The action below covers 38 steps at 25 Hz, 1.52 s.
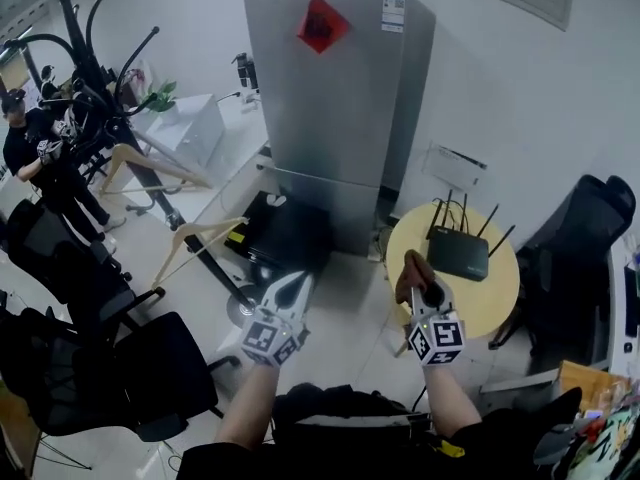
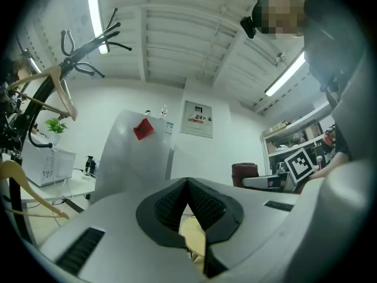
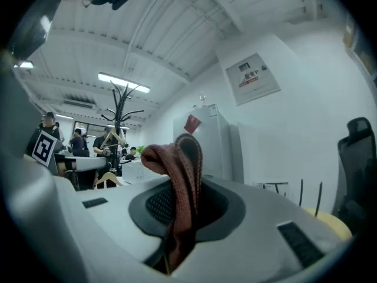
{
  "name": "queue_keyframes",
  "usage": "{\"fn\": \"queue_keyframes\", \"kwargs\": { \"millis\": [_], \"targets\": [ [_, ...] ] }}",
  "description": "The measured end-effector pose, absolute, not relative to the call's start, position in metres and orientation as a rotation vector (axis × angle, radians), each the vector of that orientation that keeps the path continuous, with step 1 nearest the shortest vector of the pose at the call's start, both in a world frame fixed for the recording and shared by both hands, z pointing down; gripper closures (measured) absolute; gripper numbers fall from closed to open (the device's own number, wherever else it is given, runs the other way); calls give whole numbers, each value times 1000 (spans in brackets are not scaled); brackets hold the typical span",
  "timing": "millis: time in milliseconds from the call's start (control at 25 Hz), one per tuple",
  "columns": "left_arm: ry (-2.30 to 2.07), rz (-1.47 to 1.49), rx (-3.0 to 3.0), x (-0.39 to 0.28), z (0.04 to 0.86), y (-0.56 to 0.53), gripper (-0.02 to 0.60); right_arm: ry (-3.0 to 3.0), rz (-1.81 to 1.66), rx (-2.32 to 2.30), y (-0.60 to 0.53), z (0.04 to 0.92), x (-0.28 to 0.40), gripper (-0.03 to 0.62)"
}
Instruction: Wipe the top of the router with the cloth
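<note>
Best bet: hold L gripper point(image 1: 292, 293), lower-left of centre, jaws pressed together w/ nothing btwn, out of the way. Tip R gripper point(image 1: 428, 296), clamped on the reddish cloth point(image 1: 411, 271), down so the bunched fabric lies flat, then sweep lightly, avoiding the antennas point(image 1: 489, 221). Router point(image 1: 458, 252) sits right of centre on the round table point(image 1: 500, 293), just up-right of the cloth, apart from it.

The ceiling tube lamps point(image 2: 94, 17) light the room brightly and evenly; one glares white in the left gripper view. Both gripper views bend strongly and turn black in the corners. The left gripper point(image 2: 188, 183) looks soft close to the lens. Shadows are weak.
</note>
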<state>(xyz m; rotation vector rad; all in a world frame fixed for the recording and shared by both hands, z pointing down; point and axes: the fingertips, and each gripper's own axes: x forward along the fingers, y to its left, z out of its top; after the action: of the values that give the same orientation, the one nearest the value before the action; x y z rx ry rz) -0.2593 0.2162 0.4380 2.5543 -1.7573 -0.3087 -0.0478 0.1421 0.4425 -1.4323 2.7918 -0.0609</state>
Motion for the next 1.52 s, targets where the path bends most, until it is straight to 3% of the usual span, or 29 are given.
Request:
{"fn": "queue_keyframes", "kwargs": {
  "millis": [600,1520],
  "targets": [
    [-1581,-388,2603,-184,437,218,583,2690,-95,-1512,180,449,-13,537],
    [-1456,-308,2623,-206,458,225,583,2567,-186,-1737,208,471,2,540]
  ]
}}
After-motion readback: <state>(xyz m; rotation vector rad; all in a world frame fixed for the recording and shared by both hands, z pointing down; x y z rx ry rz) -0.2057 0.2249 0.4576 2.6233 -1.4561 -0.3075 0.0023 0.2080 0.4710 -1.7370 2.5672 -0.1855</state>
